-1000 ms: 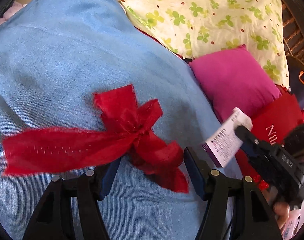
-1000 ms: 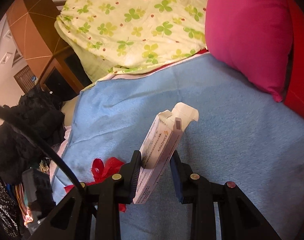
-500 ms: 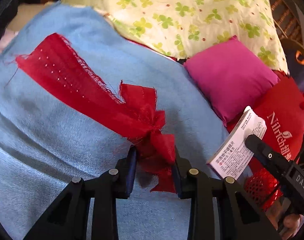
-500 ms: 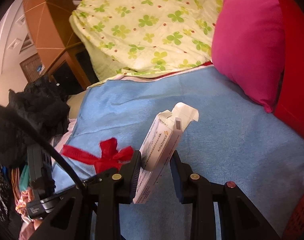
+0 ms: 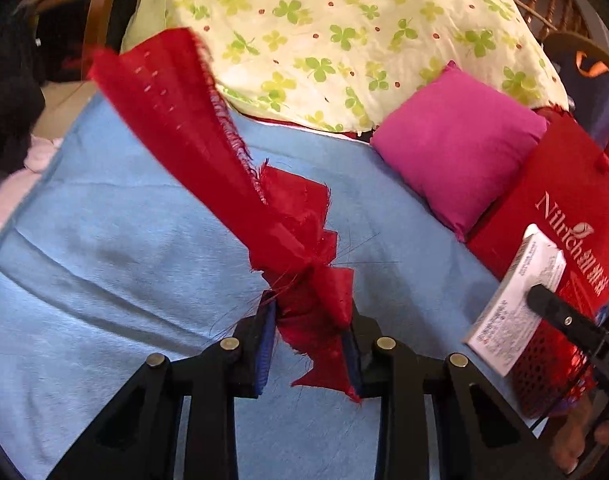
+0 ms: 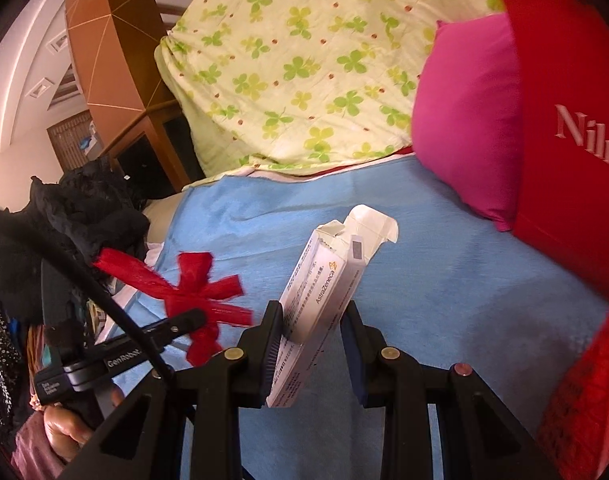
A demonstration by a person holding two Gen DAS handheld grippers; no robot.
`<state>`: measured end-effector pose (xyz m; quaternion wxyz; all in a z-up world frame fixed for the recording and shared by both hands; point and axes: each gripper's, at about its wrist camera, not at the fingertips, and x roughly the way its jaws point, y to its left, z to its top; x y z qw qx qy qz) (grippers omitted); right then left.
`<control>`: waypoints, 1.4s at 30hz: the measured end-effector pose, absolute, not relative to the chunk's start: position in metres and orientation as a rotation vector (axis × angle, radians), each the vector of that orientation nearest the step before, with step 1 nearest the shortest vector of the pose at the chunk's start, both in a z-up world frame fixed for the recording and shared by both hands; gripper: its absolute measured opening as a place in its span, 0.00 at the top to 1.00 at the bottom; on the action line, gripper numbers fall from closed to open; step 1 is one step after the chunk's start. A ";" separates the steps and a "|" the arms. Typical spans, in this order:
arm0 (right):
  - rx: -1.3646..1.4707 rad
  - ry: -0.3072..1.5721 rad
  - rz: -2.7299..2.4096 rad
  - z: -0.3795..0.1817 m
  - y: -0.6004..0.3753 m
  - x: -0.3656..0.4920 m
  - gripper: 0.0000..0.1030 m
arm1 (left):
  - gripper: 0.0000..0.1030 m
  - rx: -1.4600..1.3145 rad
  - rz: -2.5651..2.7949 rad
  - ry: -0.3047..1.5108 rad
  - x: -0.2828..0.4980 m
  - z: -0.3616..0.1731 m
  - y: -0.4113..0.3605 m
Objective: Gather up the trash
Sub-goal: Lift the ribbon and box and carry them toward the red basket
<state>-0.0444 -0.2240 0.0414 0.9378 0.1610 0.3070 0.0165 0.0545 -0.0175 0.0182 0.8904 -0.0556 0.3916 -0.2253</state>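
Red ribbon bow [image 5: 304,264]: clamped at its knotted centre between the pads of the left gripper [image 5: 310,340], which is closed on it. The bow is lifted clear of the blue blanket [image 5: 124,248]. One long frayed tail extends from the knot up and to the left, toward the far left edge of the blanket; a short tail hangs down between the gripper's fingers. In the right wrist view the same bow [image 6: 200,292] shows near the left edge of the blanket, with the left gripper [image 6: 192,318] closed on it and a hand [image 6: 70,430] holding that gripper's handle.

White medicine carton [image 6: 324,300]: held between the pads of the right gripper [image 6: 312,344], which is closed on it. The carton stands tilted, its lower end below the pads and its upper end flap open. The printed brand on its side reads AstraZeneca. In the left wrist view the carton [image 5: 516,300] shows at the right, in front of a red paper bag [image 5: 560,200], with one finger of the right gripper lying across it.

Surroundings: a magenta cushion [image 5: 456,160] lies on the far right part of the blanket, touching the red paper bag. A clover-print quilt [image 5: 344,32] is bunched along the far edge of the blanket. A red perforated basket [image 5: 544,368] sits below the carton at the near right. Dark clothing [image 6: 72,216] is piled past the left edge of the blanket.
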 end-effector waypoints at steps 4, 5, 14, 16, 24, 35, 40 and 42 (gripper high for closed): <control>0.311 0.605 0.027 0.047 -0.227 -0.064 0.69 | 0.70 -0.091 -0.463 0.791 0.041 0.025 -0.013; 0.307 0.596 0.029 0.048 -0.227 -0.070 0.69 | 0.70 -0.088 -0.461 0.787 0.037 0.026 -0.011; 0.233 0.533 0.066 0.054 -0.220 -0.122 0.69 | 0.70 -0.047 -0.455 0.729 -0.020 0.042 -0.010; 0.215 0.516 0.082 0.057 -0.218 -0.134 0.69 | 0.70 -0.046 -0.450 0.724 -0.039 0.042 -0.011; 0.198 0.457 0.109 0.066 -0.224 -0.173 0.69 | 0.70 0.041 -0.443 0.694 -0.097 0.073 -0.024; 0.232 0.372 0.106 0.076 -0.243 -0.221 0.69 | 0.70 0.176 -0.392 0.583 -0.143 0.127 -0.052; 0.247 0.337 0.097 0.079 -0.254 -0.233 0.69 | 0.70 0.197 -0.376 0.573 -0.153 0.135 -0.059; 0.258 0.327 0.094 0.080 -0.257 -0.236 0.69 | 0.70 0.205 -0.367 0.576 -0.155 0.136 -0.063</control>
